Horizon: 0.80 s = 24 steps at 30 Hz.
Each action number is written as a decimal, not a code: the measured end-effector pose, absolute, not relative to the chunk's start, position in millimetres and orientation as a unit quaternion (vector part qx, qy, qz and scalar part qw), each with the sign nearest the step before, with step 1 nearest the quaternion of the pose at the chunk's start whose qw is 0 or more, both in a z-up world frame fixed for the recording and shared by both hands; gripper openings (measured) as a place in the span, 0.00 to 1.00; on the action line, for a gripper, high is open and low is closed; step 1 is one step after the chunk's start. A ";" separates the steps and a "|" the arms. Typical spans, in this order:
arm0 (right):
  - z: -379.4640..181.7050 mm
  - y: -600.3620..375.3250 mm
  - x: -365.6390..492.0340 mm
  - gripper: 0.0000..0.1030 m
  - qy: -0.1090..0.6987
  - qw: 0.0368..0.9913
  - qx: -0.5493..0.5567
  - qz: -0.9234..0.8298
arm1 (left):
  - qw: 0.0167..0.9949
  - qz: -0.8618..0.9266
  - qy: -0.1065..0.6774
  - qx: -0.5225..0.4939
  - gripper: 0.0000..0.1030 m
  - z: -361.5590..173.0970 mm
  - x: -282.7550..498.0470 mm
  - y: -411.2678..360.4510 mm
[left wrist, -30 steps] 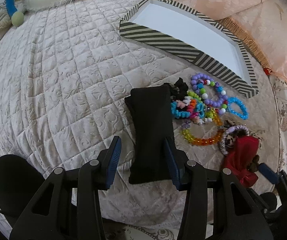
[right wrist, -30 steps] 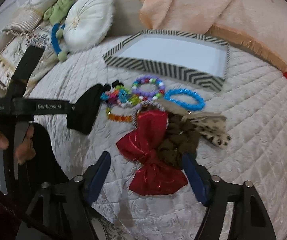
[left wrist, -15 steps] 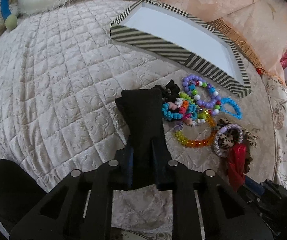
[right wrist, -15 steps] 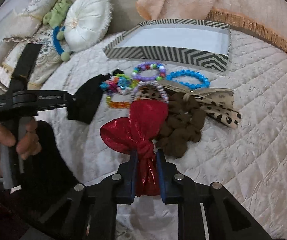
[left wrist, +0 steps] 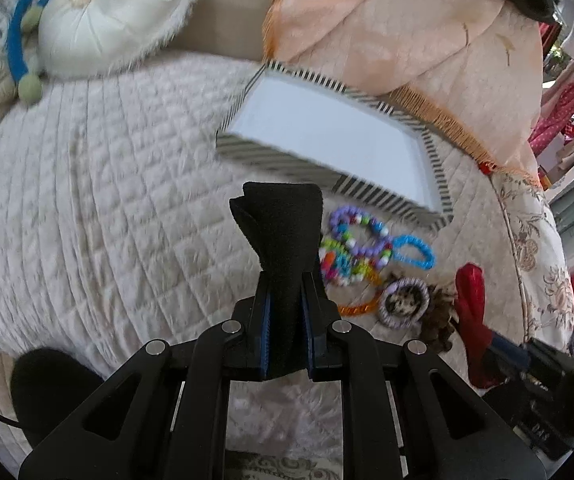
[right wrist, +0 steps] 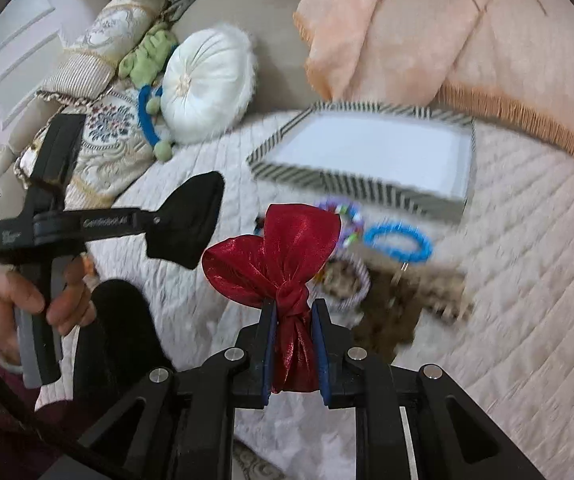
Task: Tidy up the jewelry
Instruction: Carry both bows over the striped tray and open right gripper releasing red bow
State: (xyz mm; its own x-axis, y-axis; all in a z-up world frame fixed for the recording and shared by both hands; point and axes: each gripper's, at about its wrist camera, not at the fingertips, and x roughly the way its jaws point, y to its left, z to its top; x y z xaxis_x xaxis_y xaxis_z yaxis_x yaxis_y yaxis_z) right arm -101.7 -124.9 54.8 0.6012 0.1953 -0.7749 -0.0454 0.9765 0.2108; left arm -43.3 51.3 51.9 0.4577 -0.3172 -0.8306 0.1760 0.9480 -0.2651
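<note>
Left wrist view: the left gripper (left wrist: 285,312), spread a second ago, is now pinching the black cloth piece (left wrist: 283,236) and lifting it off the quilt (left wrist: 87,208). The right gripper (right wrist: 293,344) is likewise raising the red bow (right wrist: 275,248); both are heading toward the striped tray (right wrist: 327,180), I judge.

Black soft fabric pouch (left wrist: 283,240): clamped between pads of left tongs (left wrist: 285,322), raised off the quilted bed, upper end flared.

Red shiny fabric bow (right wrist: 283,256): pinched at its knot in right tongs (right wrist: 294,350), loops fanned upward, clear of the bed.

Striped rectangular box with white interior (left wrist: 439,172): open, on the bed beyond the pile.

Bead bracelets in front of the box: purple (left wrist: 351,226), blue (left wrist: 415,250), orange (left wrist: 361,308), multicoloured cluster (left wrist: 343,266). Brown scrunchie (right wrist: 391,308) and leopard-print ring (left wrist: 403,300) lie beside them, blurred.
</note>
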 end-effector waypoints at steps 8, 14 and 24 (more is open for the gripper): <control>72.2 -159.2 -47.9 0.16 0.424 0.903 0.069 0.014 | 0.865 -0.145 0.477 -0.060 0.12 73.2 12.0 28.1; 62.5 -186.6 11.1 0.16 0.431 0.900 0.069 -0.013 | 0.867 -0.135 0.476 -0.058 0.12 66.7 71.8 10.4; -1.1 -232.6 82.4 0.16 0.480 0.871 0.096 -0.044 | 0.854 -0.093 0.510 -0.041 0.12 9.5 160.2 -11.6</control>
State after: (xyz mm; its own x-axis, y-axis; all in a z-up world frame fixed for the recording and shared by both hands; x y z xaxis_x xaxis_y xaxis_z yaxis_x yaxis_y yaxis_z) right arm 82.4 -232.6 -1.1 0.5360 0.0145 -0.8441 0.1689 0.9778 0.1241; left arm 160.2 -11.6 9.5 0.4634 -0.2001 -0.8633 0.1162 0.9795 -0.1647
